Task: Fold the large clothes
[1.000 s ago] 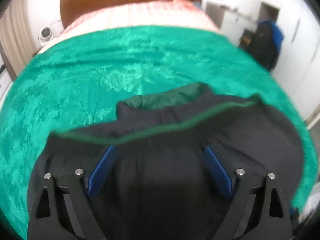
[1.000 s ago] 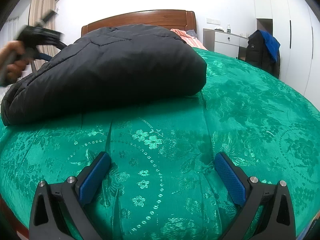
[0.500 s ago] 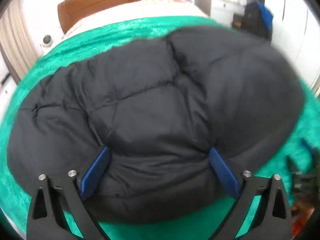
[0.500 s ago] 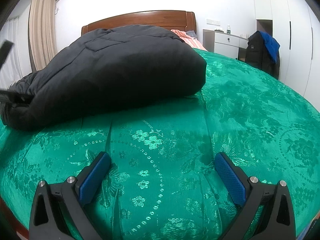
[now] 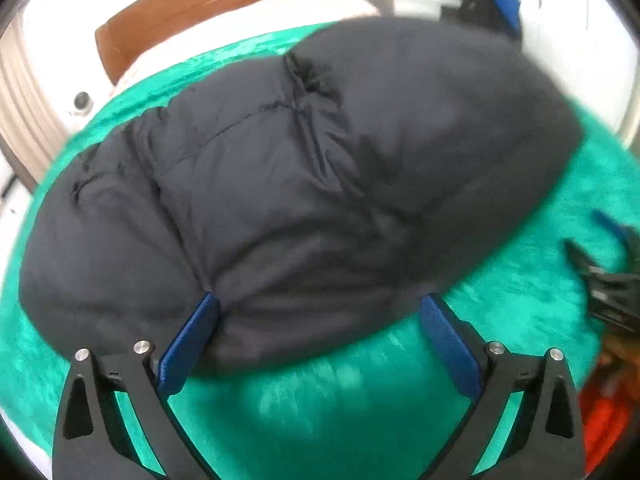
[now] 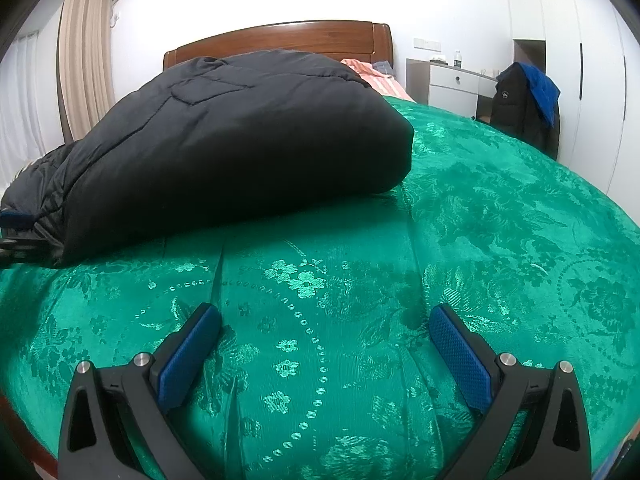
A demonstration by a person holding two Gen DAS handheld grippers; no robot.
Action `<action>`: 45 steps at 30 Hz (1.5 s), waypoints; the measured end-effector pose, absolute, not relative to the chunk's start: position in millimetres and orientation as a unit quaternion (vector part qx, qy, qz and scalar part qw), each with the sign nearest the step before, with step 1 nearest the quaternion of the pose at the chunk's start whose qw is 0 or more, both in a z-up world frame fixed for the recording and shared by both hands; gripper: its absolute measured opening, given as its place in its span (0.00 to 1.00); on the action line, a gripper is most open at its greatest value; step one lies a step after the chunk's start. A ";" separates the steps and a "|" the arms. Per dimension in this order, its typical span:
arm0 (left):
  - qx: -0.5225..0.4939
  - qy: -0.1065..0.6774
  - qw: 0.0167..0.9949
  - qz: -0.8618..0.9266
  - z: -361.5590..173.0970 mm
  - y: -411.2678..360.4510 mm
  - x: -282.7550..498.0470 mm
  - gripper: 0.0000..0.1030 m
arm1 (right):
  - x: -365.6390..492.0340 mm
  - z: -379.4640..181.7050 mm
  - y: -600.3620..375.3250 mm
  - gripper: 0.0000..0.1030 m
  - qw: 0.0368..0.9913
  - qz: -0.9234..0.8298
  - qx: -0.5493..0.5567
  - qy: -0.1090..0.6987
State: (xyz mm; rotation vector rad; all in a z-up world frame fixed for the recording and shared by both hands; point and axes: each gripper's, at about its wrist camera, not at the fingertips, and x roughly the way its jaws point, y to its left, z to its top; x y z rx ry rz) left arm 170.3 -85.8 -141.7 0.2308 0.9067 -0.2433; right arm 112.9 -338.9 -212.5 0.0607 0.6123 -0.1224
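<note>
The black puffer jacket [image 6: 240, 136] lies folded into a bundle on the bed [image 6: 500, 240], apparently finished. The left gripper [image 5: 316, 332] and right gripper [image 6: 324, 344] are both spread wide, holding nothing.

Jacket [image 5: 304, 184] far side blurred, right gripper [image 5: 608, 280] perhaps (smeared)

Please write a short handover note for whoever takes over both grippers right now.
Left gripper: open, holds nothing; its fingers straddle the near edge of the black puffer jacket.
Right gripper: open, holds nothing, low over the green bedspread, apart from the jacket.
Jacket: lies as a thick folded bundle in the middle of the bed, near the wooden headboard end.
Done: the jacket looks folded over on itself into one bundle.
Left: probably check the bundle for loose edges, and tidy or flatten it. The left view is blurred, so I cannot confirm fine details.
</note>
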 end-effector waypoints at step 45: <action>0.073 0.388 0.906 -0.152 -74.2 -69.2 165.2 0.99 | 153.5 -156.6 -428.3 1.00 0.878 0.037 0.379 0.290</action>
